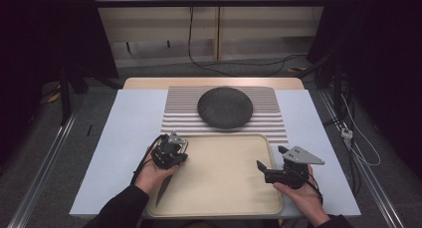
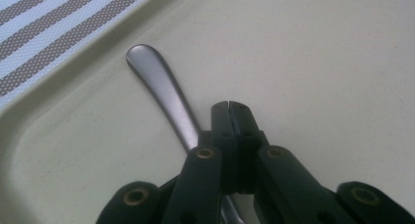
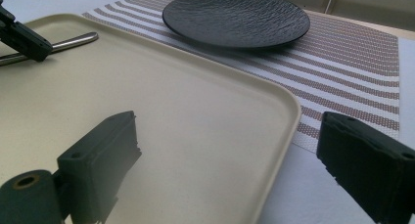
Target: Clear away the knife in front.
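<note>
The left gripper (image 2: 229, 106) sat low at the tray's (image 1: 224, 208) left edge, jaws pressed together just beside a metal utensil handle (image 2: 161, 94) lying on the tray, apparently not gripping it. The right gripper (image 1: 268, 171) hovered over the tray's right edge, jaws wide and empty. A pickup seemed in hand; next, I judged, those jaws needed opening around the handle.

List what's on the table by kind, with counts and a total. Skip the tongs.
Tray: 1
Plate: 1
Striped placemat: 1
Metal utensil, handle end visible: 1
Total: 4
</note>
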